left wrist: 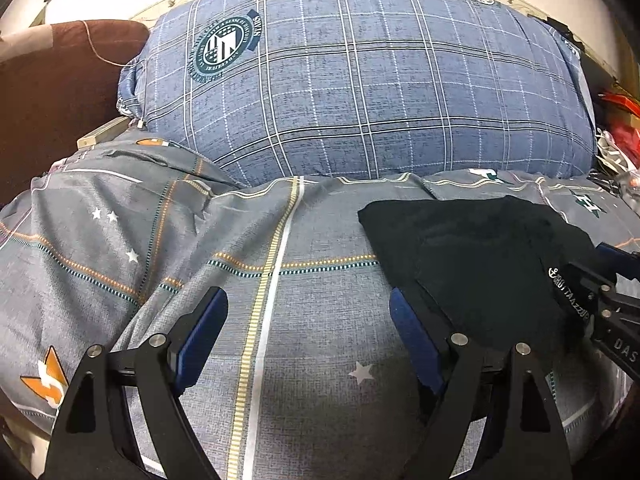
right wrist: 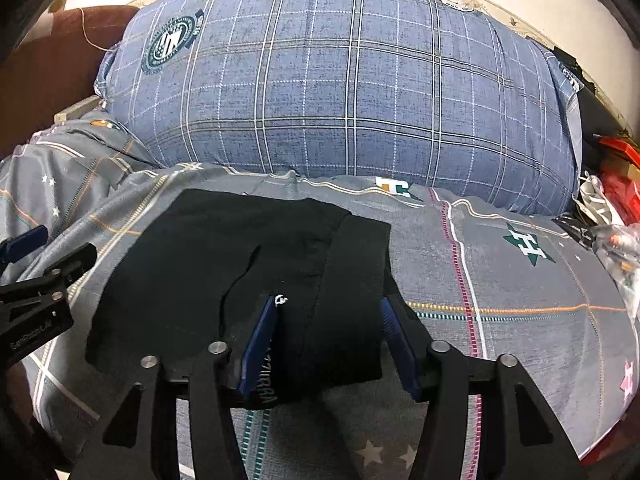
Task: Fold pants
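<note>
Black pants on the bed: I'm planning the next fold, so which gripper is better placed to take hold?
Right gripper: its open fingers straddle the black pants. The left gripper is over bare bedspread.

- Bedsheet (right wrist: 500, 280): green letter "H" emblem on a star
- Pillow (left wrist: 360, 80): round crest, ribbon read "SINCE"
- Black pants (right wrist: 240, 260): white lettering, not legible
- Right gripper (left wrist: 616, 320): "DAS", cut off

Pants (right wrist: 248, 280): matt black knit cloth. Sheet (left wrist: 320, 320): grey woven cotton, printed. Pillow (left wrist: 360, 92): blue checked cloth. My pads (left wrist: 204, 332): blue ribbed rubber; frames matt black plastic.
</note>
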### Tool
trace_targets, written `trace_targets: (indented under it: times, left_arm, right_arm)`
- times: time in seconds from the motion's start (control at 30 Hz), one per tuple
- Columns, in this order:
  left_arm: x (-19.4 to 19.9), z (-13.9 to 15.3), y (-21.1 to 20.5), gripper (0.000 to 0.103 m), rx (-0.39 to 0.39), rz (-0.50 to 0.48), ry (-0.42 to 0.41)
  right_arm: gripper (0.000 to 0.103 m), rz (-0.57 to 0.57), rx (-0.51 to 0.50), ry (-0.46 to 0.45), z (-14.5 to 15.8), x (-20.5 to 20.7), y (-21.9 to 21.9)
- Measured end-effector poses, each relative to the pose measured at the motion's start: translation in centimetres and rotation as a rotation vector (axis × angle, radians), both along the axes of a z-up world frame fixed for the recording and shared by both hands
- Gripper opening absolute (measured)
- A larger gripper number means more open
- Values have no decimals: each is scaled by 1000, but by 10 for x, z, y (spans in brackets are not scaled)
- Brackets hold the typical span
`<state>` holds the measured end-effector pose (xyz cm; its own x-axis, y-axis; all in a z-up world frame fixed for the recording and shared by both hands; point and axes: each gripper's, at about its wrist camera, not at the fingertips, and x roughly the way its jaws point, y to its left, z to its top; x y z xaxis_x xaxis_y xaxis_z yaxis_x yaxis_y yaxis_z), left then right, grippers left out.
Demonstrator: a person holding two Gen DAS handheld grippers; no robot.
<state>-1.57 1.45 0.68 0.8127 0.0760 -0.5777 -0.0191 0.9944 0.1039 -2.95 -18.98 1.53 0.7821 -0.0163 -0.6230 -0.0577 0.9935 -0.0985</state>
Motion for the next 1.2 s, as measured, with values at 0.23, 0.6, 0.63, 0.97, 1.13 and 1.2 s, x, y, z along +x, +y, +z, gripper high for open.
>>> trace_targets:
  times: [0.23, 0.6, 0.63, 0.97, 1.13, 1.2]
  left_arm:
    - [-1, 1, 1, 84, -17, -15, -5]
    - [-1, 2, 0, 84, -27, -22, 5]
    - [-1, 2, -1, 84, -27, -22, 7]
    - [0, 2, 1, 84, -44, -19, 20]
    - [0, 2, 0, 84, -45, -23, 26]
    - [-1, 2, 0, 84, -43, -25, 29]
  right_arm:
    - [57, -4, -24, -49, 6, -4, 2]
    - [60, 22, -12, -90, 12, -10, 4]
    - [60, 27, -11, -90, 12, -10, 4]
    - [61, 56, 23, -93, 14, -13, 7]
    - [61, 60, 14, -84, 12, -12, 9]
    - [61, 62, 6, -86, 12, -12, 11]
